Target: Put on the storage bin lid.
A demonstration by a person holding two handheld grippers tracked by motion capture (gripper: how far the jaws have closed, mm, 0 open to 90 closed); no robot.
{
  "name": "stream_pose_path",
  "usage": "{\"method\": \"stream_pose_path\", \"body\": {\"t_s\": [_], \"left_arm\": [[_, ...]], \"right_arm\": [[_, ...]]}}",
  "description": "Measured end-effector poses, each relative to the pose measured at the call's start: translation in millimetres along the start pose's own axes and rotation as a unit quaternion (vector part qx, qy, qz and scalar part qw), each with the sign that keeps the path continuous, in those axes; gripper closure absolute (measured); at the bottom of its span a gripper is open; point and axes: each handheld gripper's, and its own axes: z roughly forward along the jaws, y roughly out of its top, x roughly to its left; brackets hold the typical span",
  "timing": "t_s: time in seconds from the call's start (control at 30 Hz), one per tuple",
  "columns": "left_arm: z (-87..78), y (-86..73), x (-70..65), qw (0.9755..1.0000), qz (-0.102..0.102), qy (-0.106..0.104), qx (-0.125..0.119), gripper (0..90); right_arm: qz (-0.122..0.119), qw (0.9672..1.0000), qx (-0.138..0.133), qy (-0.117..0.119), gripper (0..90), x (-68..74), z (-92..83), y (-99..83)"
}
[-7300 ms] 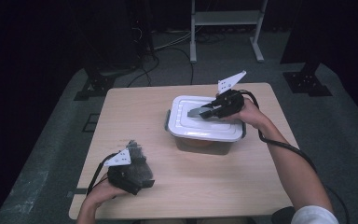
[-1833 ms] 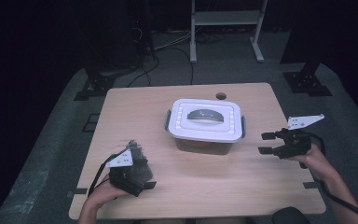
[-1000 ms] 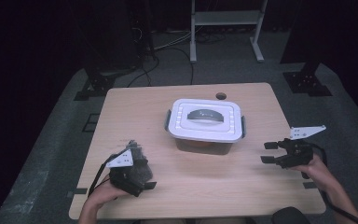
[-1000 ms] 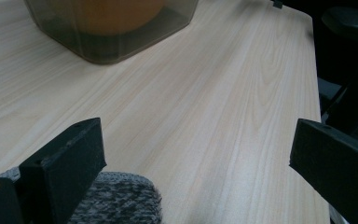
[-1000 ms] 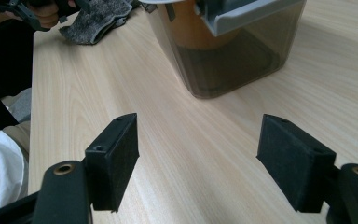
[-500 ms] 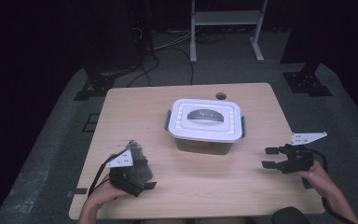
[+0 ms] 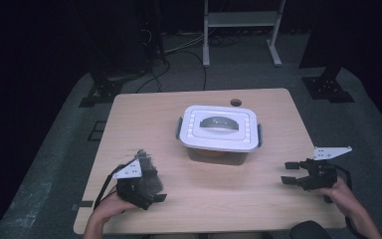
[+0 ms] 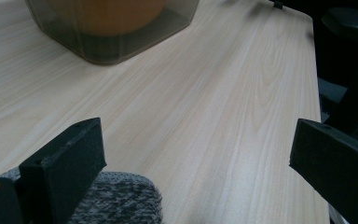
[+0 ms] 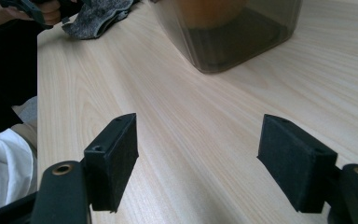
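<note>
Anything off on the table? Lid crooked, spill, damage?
Nothing stands out. The lid sits flat and square on the box, no spill on the table. A grey cloth lies crumpled under the left gripper; right gripper open, empty.

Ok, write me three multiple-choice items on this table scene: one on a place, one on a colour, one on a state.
1. Where does the grey knitted cloth lie?
A. on the box lid
B. at the table's near left, by the left gripper
C. on the floor

2. What colour is the lid of the plastic box?
A. white
B. red
C. black

3. How do the jaws of the right gripper stand?
A. shut on the cloth
B. shut on the lid's handle
C. open, with nothing between them

Answers:
1 B, the high view shows the cloth under the left gripper near the table's front left edge.
2 A, the lid is white with a grey handle.
3 C, the right gripper view shows bare wood between the spread pads.
</note>
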Motion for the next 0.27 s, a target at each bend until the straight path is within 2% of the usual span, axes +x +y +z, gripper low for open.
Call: {"method": "stream_pose_path", "body": {"t_s": [0.27], "left_arm": [[-0.7, 0.4, 0.4, 1.0, 0.001, 0.002, -0.001, 2.2]], "right_arm": [[0.001, 1.0, 0.0, 0.003, 27.0, 3.0, 1.2, -4.1]]}}
